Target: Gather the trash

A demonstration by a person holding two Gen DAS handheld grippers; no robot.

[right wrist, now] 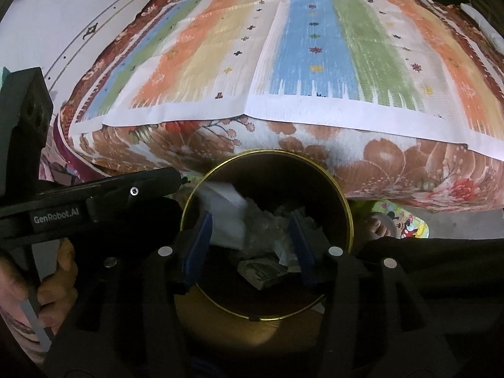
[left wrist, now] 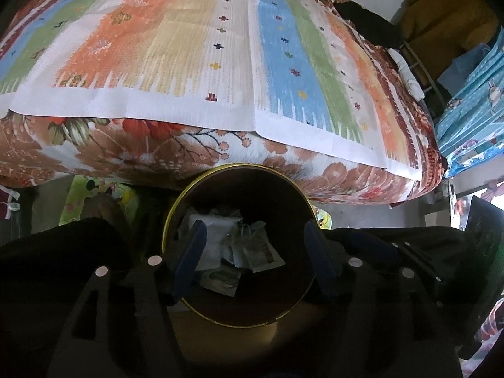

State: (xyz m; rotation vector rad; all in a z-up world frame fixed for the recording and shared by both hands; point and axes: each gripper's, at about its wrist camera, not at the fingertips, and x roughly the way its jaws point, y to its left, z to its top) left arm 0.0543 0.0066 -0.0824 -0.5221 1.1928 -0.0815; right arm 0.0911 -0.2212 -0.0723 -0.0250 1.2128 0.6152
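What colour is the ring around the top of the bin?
Gold, on a dark bin; the rim shows best in the right wrist view.

We see a striped mat [left wrist: 195,47] spread over a floral bedcover [left wrist: 195,154]. To its right we make out a blue patterned cloth [left wrist: 472,100] and a mustard garment [left wrist: 447,22].

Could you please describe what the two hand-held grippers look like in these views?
Both are matte black frames with slotted cut-outs and round silvery-white discs near the finger bases. The left hand-held gripper and right hand-held gripper each carry two flat blue fingers. Seen from the right wrist, the left one's body bears white "GenRobot.AI" lettering and a small screw; a bare hand grips its handle.
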